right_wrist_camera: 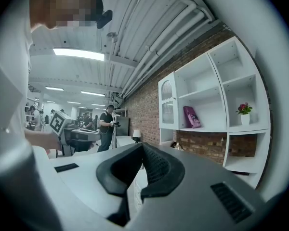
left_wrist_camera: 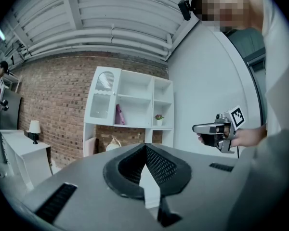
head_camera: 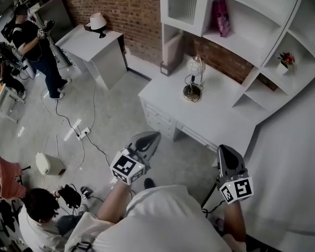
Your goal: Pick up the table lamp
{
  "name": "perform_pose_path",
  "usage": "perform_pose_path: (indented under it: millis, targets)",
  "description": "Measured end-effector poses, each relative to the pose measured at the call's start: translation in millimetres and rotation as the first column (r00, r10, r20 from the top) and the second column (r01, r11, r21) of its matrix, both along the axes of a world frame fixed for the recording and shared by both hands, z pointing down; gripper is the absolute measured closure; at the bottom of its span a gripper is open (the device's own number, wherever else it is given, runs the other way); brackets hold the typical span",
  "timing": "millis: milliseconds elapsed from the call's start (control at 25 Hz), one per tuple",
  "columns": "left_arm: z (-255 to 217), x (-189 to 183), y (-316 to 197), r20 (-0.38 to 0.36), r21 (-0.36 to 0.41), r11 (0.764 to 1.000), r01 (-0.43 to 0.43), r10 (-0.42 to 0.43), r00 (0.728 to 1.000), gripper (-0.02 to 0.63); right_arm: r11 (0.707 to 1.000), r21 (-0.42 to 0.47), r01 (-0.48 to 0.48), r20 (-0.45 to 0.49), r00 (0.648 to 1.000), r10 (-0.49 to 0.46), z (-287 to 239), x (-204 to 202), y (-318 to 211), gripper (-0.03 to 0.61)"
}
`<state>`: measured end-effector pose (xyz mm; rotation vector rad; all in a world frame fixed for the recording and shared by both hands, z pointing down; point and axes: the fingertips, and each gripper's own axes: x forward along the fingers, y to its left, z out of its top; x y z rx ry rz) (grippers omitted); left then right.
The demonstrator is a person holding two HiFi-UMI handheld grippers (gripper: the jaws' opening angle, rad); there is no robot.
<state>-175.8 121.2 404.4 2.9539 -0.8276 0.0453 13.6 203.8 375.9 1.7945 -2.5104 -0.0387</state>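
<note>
Left claw (head_camera: 151,137) is pressed together on nothing. Ahead and slightly to its right, the table lamp (head_camera: 193,81) stands upright on the white tabletop (head_camera: 220,121) (well apart from both claws). Right claw (head_camera: 223,150) is likewise closed and empty, with the lamp ahead-left; neither looks clearly nearer.

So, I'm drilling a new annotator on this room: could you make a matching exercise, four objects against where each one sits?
1 wire-globe table lamp
2 pink bag
3 potted flowers
4 white-shaded lamp

A side cabinet
B hutch shelf beside the glass door
C desk
D right-hand cubby

Pairs: 1-C, 2-B, 3-D, 4-A
</note>
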Motion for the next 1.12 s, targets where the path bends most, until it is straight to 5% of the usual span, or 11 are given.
perform_pose_path:
  millis: [800,1120]
  targets:
    - [9,31,12,-0.023,-0.045,0.999,0.005,-0.006,1.0,0.572,0.998,-0.053,-0.027,0.019,0.999,0.028,20,42,13,0.544]
    - [18,43,19,-0.038,-0.085,0.996,0.032,-0.035,0.999,0.443,0.997,-0.074,-0.01,0.023,1.0,0.012,29,60,16,0.437]
